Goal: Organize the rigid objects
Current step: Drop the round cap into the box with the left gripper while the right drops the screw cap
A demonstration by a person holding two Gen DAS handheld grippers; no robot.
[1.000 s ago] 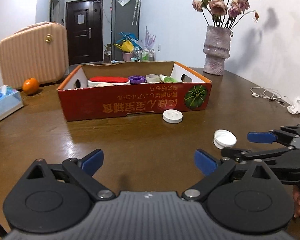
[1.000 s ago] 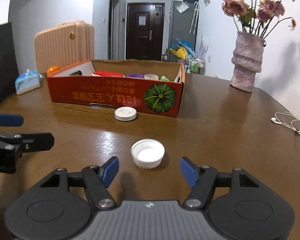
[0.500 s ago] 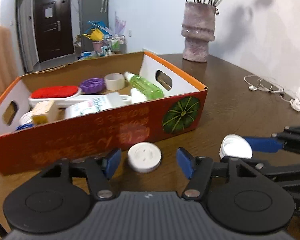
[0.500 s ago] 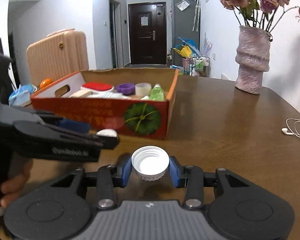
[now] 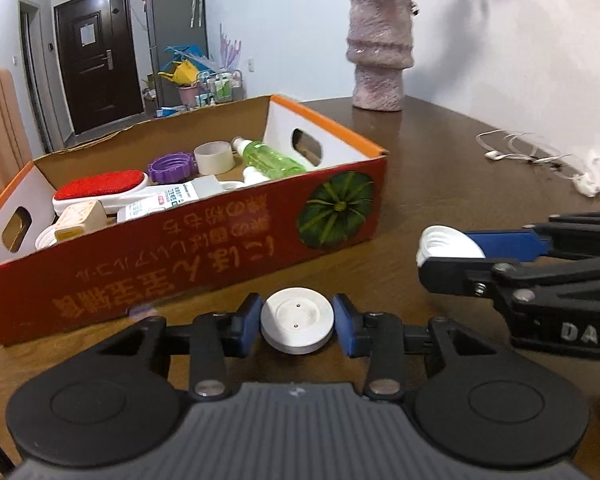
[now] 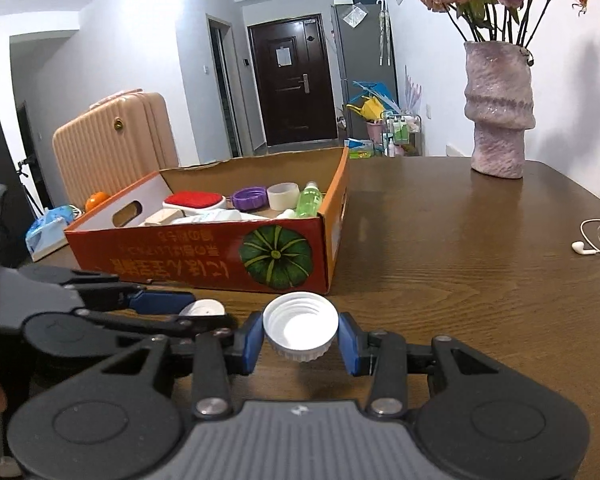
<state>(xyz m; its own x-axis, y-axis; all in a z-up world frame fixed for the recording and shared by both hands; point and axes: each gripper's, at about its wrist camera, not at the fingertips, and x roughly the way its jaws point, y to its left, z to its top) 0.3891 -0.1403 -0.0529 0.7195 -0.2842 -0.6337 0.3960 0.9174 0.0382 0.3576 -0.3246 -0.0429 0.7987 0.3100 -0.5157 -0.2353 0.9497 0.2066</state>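
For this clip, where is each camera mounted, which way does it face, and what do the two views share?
Left wrist: sits on the left tongs, facing the red box; its pads grip a flat white lid, right tongs at right.
Right wrist: sits on the right tongs, facing the same box; its pads grip a ribbed white cap, left tongs and fingertip at left.
Shared: box, vase, wooden table, door, both lids.

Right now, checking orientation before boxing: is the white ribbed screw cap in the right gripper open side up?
Yes: white ribbed screw cap shows its hollow, threaded inside facing up.
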